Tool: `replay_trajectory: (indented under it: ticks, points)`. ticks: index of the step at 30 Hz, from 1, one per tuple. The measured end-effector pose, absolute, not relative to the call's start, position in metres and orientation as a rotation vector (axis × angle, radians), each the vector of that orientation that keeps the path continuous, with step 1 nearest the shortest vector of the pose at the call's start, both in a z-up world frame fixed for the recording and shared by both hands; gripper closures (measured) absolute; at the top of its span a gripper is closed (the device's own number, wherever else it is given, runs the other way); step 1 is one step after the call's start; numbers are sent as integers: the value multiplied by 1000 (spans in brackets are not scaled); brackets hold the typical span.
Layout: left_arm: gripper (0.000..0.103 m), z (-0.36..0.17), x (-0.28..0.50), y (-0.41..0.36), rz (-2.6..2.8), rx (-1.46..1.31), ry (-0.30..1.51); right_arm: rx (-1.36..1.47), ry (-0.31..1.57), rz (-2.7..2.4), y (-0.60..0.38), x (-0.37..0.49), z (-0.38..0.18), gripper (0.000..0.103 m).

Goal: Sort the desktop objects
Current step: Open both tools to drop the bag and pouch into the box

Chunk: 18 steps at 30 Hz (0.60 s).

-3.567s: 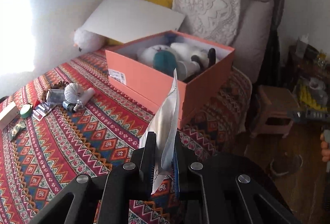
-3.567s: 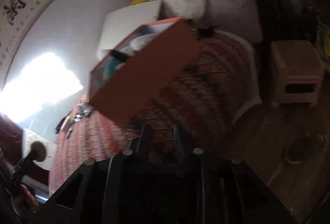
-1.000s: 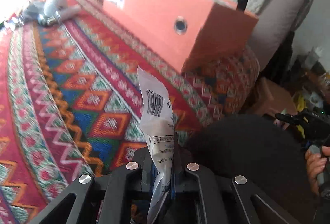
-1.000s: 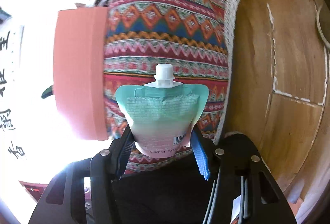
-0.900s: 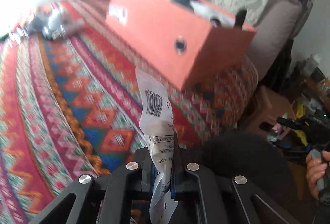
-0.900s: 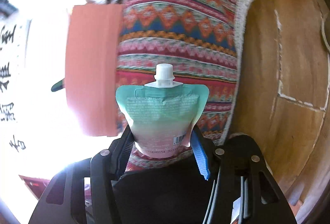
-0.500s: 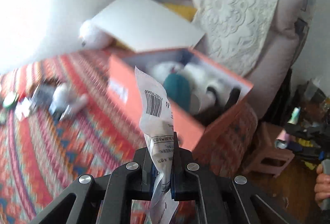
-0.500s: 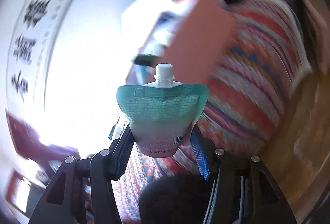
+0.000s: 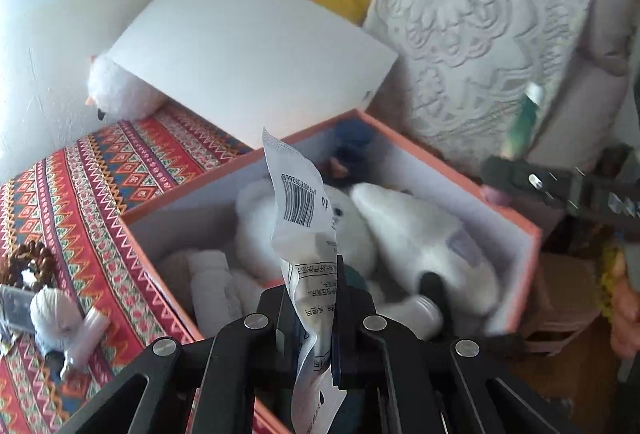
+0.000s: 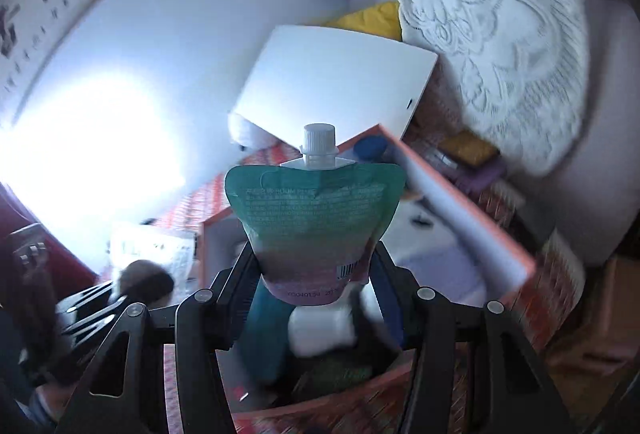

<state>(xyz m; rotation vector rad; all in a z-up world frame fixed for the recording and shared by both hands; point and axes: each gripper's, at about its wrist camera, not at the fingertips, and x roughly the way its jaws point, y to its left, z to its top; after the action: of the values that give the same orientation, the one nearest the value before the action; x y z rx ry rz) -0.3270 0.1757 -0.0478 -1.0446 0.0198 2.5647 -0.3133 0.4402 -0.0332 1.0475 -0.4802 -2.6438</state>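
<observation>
My left gripper [image 9: 312,294] is shut on a white sachet [image 9: 304,230] with a barcode, held upright over the near side of the open orange box [image 9: 528,234]. The box holds a white plush toy [image 9: 416,238], a white bottle [image 9: 212,282] and other items. My right gripper [image 10: 316,270] is shut on a green spout pouch [image 10: 316,202] with a white cap, held above the orange box [image 10: 516,254]. The right gripper with its pouch also shows in the left wrist view [image 9: 520,138], at the box's far right side.
The white box lid [image 9: 248,46] leans against the wall behind the box, beside a white plush [image 9: 116,94]. Small items [image 9: 60,318] lie on the patterned cloth [image 9: 72,186] at left. A lace-covered cushion [image 9: 480,14] stands behind. A stool [image 9: 560,298] stands at right.
Both grippers have risen from beside the table edge to above the open box. The right gripper picked up the green pouch between 3.6 s and 1 s ago. The sachet stays held.
</observation>
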Motion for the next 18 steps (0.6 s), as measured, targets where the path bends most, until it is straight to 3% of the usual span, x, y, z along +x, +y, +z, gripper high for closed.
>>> replay_trajectory:
  ticks: [2, 4, 5, 7, 12, 18]
  points:
    - [89, -54, -340, 176, 2564, -1068, 7, 1088, -409, -2662, 435, -350, -36, 45]
    - [27, -59, -349, 174, 2562, -1082, -23, 1082, -374, -2677, 431, -377, -39, 35]
    - [18, -58, -350, 171, 2574, -1071, -47, 1083, -358, -2699, 430, -386, -39, 35]
    - [14, -55, -349, 166, 2595, -1046, -56, 1077, -339, -2744, 428, -396, -39, 24]
    - [14, -45, -332, 155, 2653, -987, -42, 1023, -319, -2769, 419, -384, -30, 23]
    - [14, -30, -284, 146, 2681, -923, -43, 924, -129, -2824, 389, -318, -13, 19]
